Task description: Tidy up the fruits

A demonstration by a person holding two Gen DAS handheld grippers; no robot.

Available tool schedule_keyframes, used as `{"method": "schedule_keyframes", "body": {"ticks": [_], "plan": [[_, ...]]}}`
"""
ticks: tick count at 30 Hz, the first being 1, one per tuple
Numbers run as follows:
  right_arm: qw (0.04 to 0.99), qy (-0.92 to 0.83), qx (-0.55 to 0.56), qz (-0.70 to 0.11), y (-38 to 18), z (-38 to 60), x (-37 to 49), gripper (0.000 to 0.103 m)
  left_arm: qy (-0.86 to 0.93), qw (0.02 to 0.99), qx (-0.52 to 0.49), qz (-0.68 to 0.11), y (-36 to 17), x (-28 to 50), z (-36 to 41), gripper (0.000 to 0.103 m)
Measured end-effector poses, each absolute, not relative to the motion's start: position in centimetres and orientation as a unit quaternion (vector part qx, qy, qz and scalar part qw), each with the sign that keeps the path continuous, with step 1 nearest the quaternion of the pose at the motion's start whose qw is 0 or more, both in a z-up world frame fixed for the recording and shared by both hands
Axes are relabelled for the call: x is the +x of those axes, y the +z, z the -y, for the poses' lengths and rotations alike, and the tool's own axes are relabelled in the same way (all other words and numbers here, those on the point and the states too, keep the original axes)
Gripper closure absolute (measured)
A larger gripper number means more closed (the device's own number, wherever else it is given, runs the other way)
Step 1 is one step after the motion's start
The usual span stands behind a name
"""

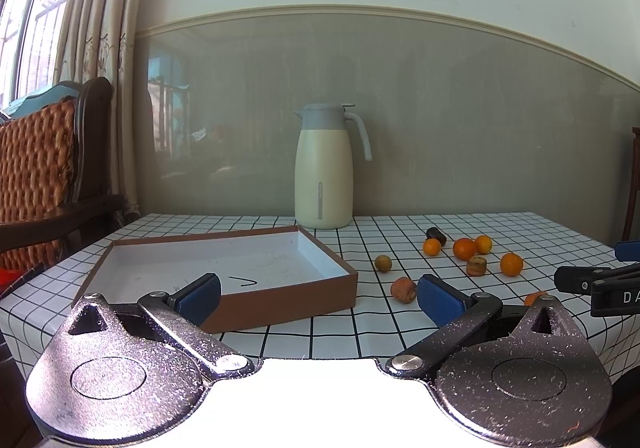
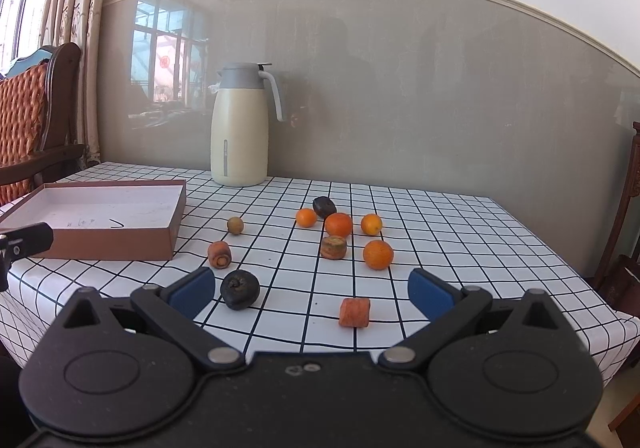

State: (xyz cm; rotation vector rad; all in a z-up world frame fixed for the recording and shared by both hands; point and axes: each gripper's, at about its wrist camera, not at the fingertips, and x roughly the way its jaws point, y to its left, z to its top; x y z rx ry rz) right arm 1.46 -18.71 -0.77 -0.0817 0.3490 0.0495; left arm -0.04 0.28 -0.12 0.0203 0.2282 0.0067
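Note:
A brown box [image 1: 280, 298] with a white inside lies empty on the checked tablecloth; it also shows in the right wrist view [image 2: 108, 244] at the left. Several oranges [image 2: 378, 254] and carrot chunks [image 2: 354, 312] lie scattered to its right, with a dark round fruit [image 2: 240, 290] and a small greenish fruit [image 2: 235, 225]. My left gripper [image 1: 318, 300] is open and empty, low before the box's near right corner. My right gripper [image 2: 311, 294] is open and empty, with the dark fruit beside its left finger and a carrot chunk between the fingers ahead.
A cream thermos jug [image 1: 324, 167] stands at the back of the table by the wall. A wooden chair with a woven cushion [image 1: 36, 163] stands at the left. Another chair [image 2: 624, 248] is at the right. The right gripper's tip [image 1: 596, 284] shows at the right edge.

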Motion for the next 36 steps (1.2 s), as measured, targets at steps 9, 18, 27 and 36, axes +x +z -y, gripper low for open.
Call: {"method": "schedule_keyframes", "body": {"ticks": [9, 18, 27, 36], "plan": [[0.984, 0.024, -0.041, -0.174, -0.8, 18.8, 1.5, 0.006, 0.004, 0.993, 0.01, -0.114, -0.1, -0.1, -0.3, 0.0], [0.983, 0.024, -0.042, -0.174, -0.8, 18.8, 1.5, 0.006, 0.004, 0.993, 0.009, -0.114, -0.1, -0.1, -0.4, 0.0], [0.98, 0.027, -0.051, -0.192, -0.7, 18.8, 2.7, 0.006, -0.013, 0.99, -0.01, -0.141, 0.2, 1.6, -0.5, 0.0], [0.959, 0.013, -0.068, -0.276, -3.0, 20.5, 9.5, 0.023, -0.081, 0.979, 0.043, -0.184, -2.5, 8.3, 5.6, 0.0]]}}
